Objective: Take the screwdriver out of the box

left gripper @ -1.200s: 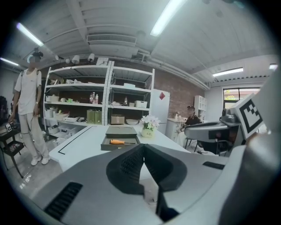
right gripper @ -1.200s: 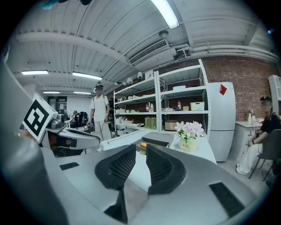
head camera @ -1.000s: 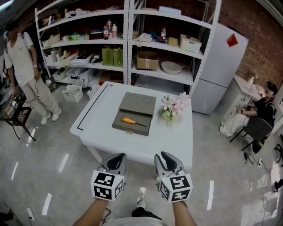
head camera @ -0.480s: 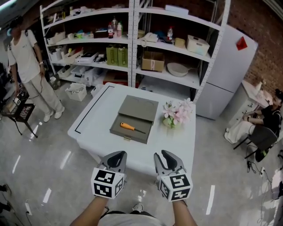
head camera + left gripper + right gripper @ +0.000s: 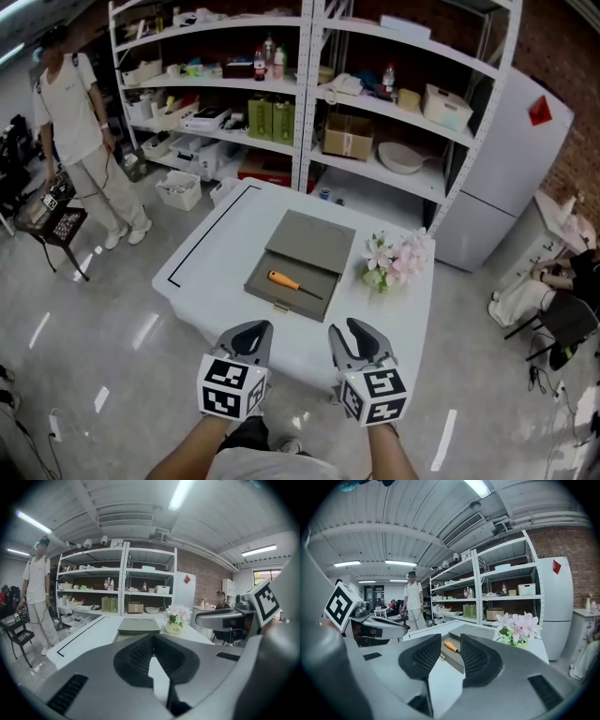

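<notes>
We are at the approach step: the screwdriver (image 5: 284, 280) lies in the open box (image 5: 309, 242) on the bench (image 5: 211, 258), well apart from both grippers. The right gripper (image 5: 345, 330) has just been opening its jaws, with nothing between them. The left gripper (image 5: 251, 330) has its jaws clenched and empty. Next, we think, comes a reach over the bench edge to the orange handle. The flower pot (image 5: 176, 629) seems to read "Life".

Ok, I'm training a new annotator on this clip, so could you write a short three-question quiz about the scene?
1. True or false: the screwdriver lies inside the open box.
2. In the head view, what stands on the table right of the box? A flowers, B a bottle, C a mug.
3. Which gripper's jaws stand apart?
Key: 1 true. 2 A. 3 the right gripper; its jaws have just been opening, with nothing between them.
</notes>
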### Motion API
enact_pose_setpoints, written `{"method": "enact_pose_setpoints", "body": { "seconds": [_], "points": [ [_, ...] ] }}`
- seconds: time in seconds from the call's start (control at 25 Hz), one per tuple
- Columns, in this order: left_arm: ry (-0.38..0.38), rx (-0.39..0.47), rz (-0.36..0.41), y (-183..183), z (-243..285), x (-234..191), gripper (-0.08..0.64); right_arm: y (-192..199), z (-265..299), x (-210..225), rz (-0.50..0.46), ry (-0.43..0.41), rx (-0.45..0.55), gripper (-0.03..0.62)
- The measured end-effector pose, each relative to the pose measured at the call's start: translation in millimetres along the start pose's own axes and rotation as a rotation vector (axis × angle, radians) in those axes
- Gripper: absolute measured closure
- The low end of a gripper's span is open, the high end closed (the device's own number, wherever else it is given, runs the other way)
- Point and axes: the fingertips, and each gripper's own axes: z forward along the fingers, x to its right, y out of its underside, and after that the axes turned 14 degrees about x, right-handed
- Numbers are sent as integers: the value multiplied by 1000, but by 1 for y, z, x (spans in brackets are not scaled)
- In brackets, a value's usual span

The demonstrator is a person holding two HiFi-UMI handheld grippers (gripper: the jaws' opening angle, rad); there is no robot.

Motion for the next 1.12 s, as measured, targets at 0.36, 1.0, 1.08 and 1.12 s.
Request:
{"method": "enact_pose_setpoints", "body": {
  "seconds": [0.36,1.0,1.08,1.12],
  "points": [
    [-21,-10,-19,5,36,-38,555,9,55,5,-23,-50,-34,453],
    [19,-56,-68,11,110,-127,555,49,176,0,-91,-170,-221,445],
    [23,-64,-74,14,115,-138,555,57,189,-5,-110,-203,-254,443],
    [25,-68,-77,15,117,-143,554,60,194,-7,-118,-217,-270,442]
  ]
}}
